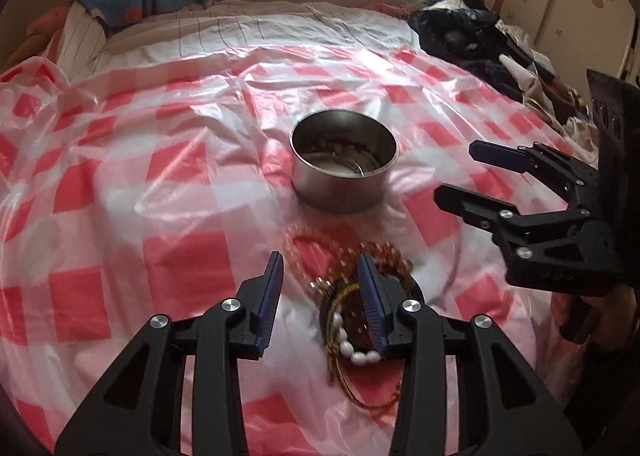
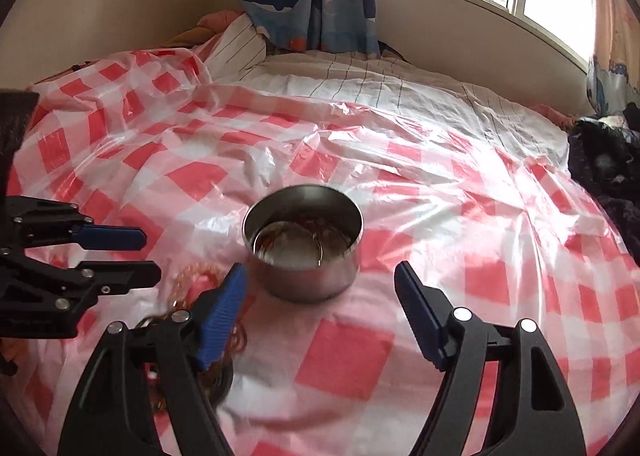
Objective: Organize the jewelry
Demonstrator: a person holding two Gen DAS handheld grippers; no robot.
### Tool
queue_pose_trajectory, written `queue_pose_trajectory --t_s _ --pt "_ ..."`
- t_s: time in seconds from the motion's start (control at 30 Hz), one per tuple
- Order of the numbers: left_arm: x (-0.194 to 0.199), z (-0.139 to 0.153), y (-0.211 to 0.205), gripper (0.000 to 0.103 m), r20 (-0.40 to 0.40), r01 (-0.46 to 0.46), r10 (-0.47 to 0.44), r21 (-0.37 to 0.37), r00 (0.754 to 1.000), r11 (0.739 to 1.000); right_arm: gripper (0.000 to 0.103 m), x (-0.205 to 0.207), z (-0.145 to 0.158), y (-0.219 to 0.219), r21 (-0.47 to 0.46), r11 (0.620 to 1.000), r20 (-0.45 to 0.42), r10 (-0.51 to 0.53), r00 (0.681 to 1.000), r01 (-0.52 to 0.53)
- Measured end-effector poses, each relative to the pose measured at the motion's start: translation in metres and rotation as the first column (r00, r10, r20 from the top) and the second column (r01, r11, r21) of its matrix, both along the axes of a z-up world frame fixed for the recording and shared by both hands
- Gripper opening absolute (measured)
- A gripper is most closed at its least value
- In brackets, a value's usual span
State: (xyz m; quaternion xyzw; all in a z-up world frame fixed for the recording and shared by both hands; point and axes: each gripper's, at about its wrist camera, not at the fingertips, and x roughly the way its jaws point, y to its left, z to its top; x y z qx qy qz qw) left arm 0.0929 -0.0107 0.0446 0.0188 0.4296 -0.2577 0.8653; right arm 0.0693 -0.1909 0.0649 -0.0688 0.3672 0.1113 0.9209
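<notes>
The tangled bracelets (image 1: 352,288) lie just in front of the steel bowl (image 1: 344,160): light, limp and slippery, apt to snag. Left tongs (image 1: 320,288) spread over them, empty; right tongs (image 2: 320,312) spread, empty. Best pinch one beaded strand.

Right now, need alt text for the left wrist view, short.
The open left gripper hovers over a heap of bead bracelets on a red-and-white checked plastic sheet. Just beyond the heap stands a steel bowl; the open right gripper is beside it, at the right edge.
</notes>
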Motion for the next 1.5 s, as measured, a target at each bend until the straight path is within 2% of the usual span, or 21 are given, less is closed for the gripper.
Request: queue_pose_trajectory --t_s 0.13,0.27,0.3,0.37,0.43,0.5,0.57,0.6,0.7,0.77,0.9,0.97,1.07,1.17,1.3,1.33,1.37,1.4,1.47,1.5 --pt "-0.013 -0.012 -0.013 0.036 -0.012 0.065 -0.065 0.049 0.998 0.997 0.073 -0.026 -0.025 -0.021 0.076 0.996 -0.104 -0.030 0.994 0.038" --pt "-0.015 -0.011 -0.015 0.036 -0.003 0.072 -0.072 0.057 0.997 0.996 0.072 -0.022 -0.016 -0.022 0.160 0.987 -0.077 -0.012 0.997 0.024" --pt "-0.014 -0.012 -0.015 0.036 -0.005 0.068 -0.067 0.059 0.998 0.996 0.069 -0.021 -0.019 -0.020 0.174 0.985 -0.088 0.000 0.996 0.016" --pt "-0.011 -0.016 -0.013 0.027 -0.024 0.062 -0.060 0.061 0.998 0.996 0.061 -0.017 -0.025 -0.016 0.186 0.983 -0.116 0.019 0.993 0.003" --pt "-0.010 -0.018 -0.014 0.011 -0.040 0.072 -0.069 0.069 0.997 0.995 0.059 -0.016 -0.028 -0.011 0.185 0.983 -0.118 0.032 0.992 -0.009" --pt "-0.011 -0.017 -0.015 0.003 -0.041 0.089 -0.087 0.070 0.995 0.994 0.058 -0.016 -0.026 -0.007 0.188 0.982 -0.102 0.039 0.994 -0.019" --pt "-0.013 -0.014 -0.015 0.003 -0.028 0.098 -0.096 0.080 0.995 0.992 0.058 -0.015 -0.025 -0.003 0.188 0.982 -0.093 0.052 0.994 -0.034" --pt "-0.012 -0.011 -0.012 0.003 -0.028 0.097 -0.096 0.060 0.995 0.993 0.058 -0.014 -0.026 0.001 0.185 0.982 -0.096 0.059 0.994 -0.040" --pt "-0.009 0.003 0.003 0.002 -0.001 0.069 -0.069 -0.026 0.998 0.997 0.055 -0.011 -0.031 0.008 0.179 0.983 -0.104 0.072 0.992 -0.053" --pt "-0.006 0.012 0.016 0.002 0.017 0.035 -0.034 -0.099 0.999 0.994 0.049 -0.007 -0.034 0.013 0.186 0.981 -0.112 0.080 0.990 -0.058" --pt "-0.002 0.025 0.035 0.002 0.063 -0.034 0.045 -0.169 0.997 0.985 0.030 -0.002 -0.044 0.022 0.185 0.979 -0.151 0.110 0.982 -0.081" --pt "0.001 0.027 0.039 0.002 0.067 -0.052 0.065 -0.182 0.996 0.982 0.012 -0.004 -0.043 0.025 0.195 0.975 -0.150 0.139 0.979 -0.108" --pt "0.003 0.027 0.041 0.002 0.071 -0.069 0.083 -0.179 0.994 0.981 0.012 -0.010 -0.036 0.027 0.210 0.968 -0.135 0.171 0.976 -0.140" --pt "0.005 0.027 0.043 0.002 0.075 -0.080 0.095 -0.181 0.993 0.980 0.012 -0.023 -0.020 0.020 0.277 0.943 -0.092 0.216 0.972 -0.183" --pt "0.007 0.025 0.044 0.002 0.071 -0.086 0.100 -0.180 0.992 0.980 0.012 -0.042 0.010 0.000 0.432 0.856 -0.001 0.315 0.949 -0.284" --pt "0.008 0.025 0.043 0.002 0.069 -0.085 0.099 -0.178 0.993 0.980 0.012 -0.041 0.013 -0.003 0.410 0.872 -0.010 0.298 0.955 -0.268" --pt "0.008 0.024 0.042 0.002 0.069 -0.082 0.096 -0.176 0.993 0.981 0.012 -0.038 0.011 -0.003 0.326 0.919 -0.027 0.246 0.969 -0.224" --pt "0.008 0.023 0.041 0.002 0.068 -0.079 0.092 -0.175 0.993 0.981 0.012 -0.034 0.004 -0.005 0.301 0.932 -0.060 0.229 0.972 -0.201" --pt "0.007 0.023 0.039 0.002 0.068 -0.073 0.085 -0.174 0.994 0.982 0.012 -0.029 -0.003 -0.017 0.400 0.898 -0.105 0.243 0.964 -0.183" --pt "0.006 0.023 0.039 0.002 0.069 -0.071 0.084 -0.176 0.994 0.982 0.012 -0.029 -0.001 -0.018 0.377 0.909 -0.103 0.230 0.968 -0.176"
